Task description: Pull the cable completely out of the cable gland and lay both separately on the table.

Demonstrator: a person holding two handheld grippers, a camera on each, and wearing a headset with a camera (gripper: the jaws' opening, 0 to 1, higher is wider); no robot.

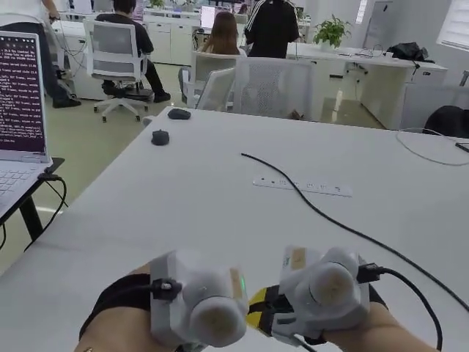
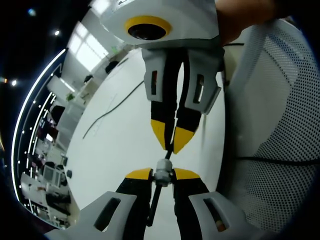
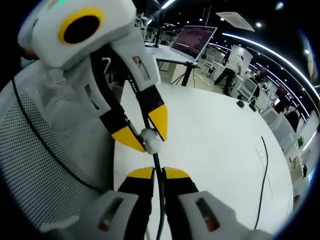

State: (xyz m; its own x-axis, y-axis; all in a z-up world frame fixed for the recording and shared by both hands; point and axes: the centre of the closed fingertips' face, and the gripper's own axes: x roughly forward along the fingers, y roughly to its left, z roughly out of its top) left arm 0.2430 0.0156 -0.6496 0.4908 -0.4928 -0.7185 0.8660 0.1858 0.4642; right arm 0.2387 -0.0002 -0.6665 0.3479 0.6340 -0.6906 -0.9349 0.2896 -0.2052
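White tabletop (image 1: 183, 198), head view. At the far left an open laptop (image 1: 18, 110) stands beside the table, its screen lit with text. A dark mouse (image 1: 160, 137) lies near the table's far edge. A white power strip (image 1: 302, 186) lies flat mid-table, and a loose black lead (image 1: 366, 236) crosses its left end and runs to the right.

Both tools are held low and close to the person, nose to nose.

Left gripper (image 2: 161, 174): the jaws are pressed together on the cable gland (image 3: 150, 140), a small grey fitting. The yellow tips touch it on both sides. The gland is held off the table.

The cable (image 3: 160, 200) is thin and black. It runs through the gland and comes out on both sides, so it is not pulled out. One end trails back between the left jaws. The other spans the short gap to the right tool.

Right gripper (image 3: 158, 173): the jaws are pinched on the cable just beside the gland, and the tips of the two tools are nearly touching.

White mesh (image 2: 280, 100) fills the background close behind both tools.
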